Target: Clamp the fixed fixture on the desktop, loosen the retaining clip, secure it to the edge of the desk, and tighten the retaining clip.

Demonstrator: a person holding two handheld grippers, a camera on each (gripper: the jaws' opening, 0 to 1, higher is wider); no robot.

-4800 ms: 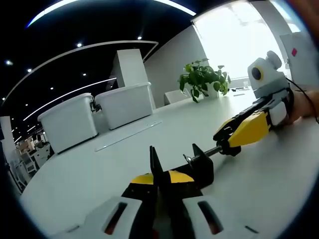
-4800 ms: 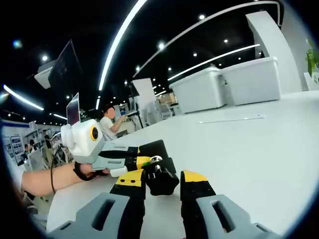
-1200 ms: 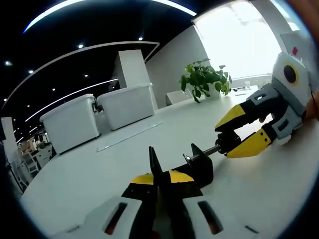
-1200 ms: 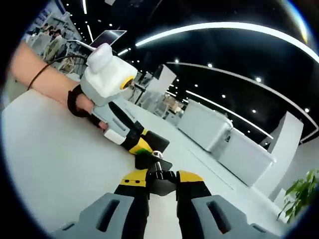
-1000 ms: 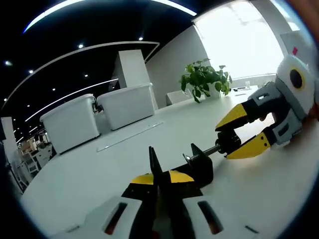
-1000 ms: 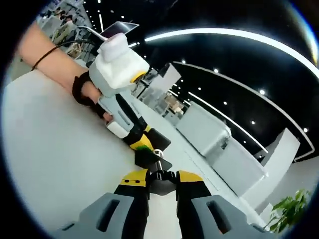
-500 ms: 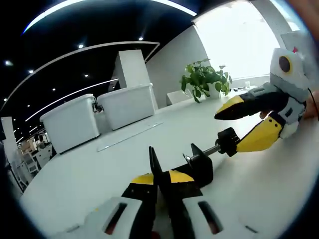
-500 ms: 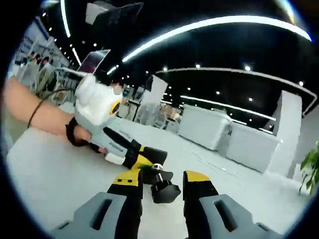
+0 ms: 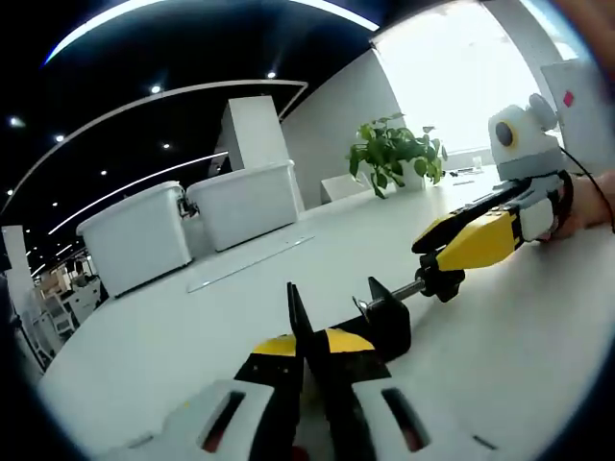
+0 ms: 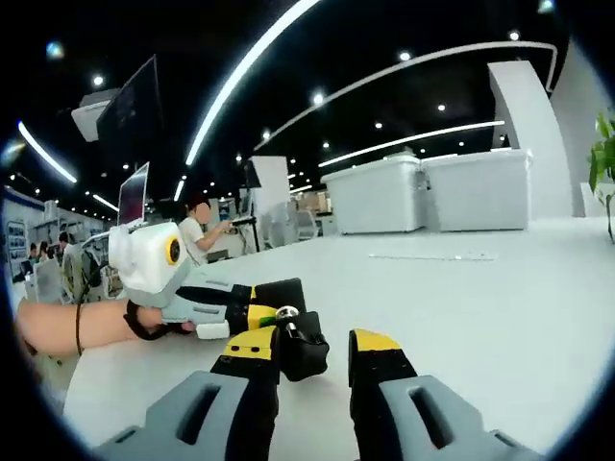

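Observation:
A black clamp fixture (image 9: 384, 322) lies on the white table (image 9: 192, 336). My left gripper (image 9: 307, 344) is shut on its thin upright plate. Its screw rod runs right to a round black knob (image 9: 444, 279). My right gripper (image 9: 471, 245) comes in from the right, its yellow jaws standing around that knob. In the right gripper view the knob (image 10: 303, 357) sits between the jaws of my right gripper (image 10: 312, 346), which is open, with a gap on the right side. Beyond it my left gripper (image 10: 261, 309) holds the clamp (image 10: 283, 291), with a hand (image 10: 67, 331) behind it.
Two white storage boxes (image 9: 183, 226) and a potted plant (image 9: 389, 154) stand at the table's far side. A thin clear strip (image 9: 245, 261) lies in front of the boxes. A seated person (image 10: 197, 235) works at a screen in the background. Bare table (image 10: 480, 307) spreads right of the clamp.
A second ago my right gripper was rolled over and shut on the knob. It has since opened and rolled back level around the knob. My left gripper and the clamp have stayed put.

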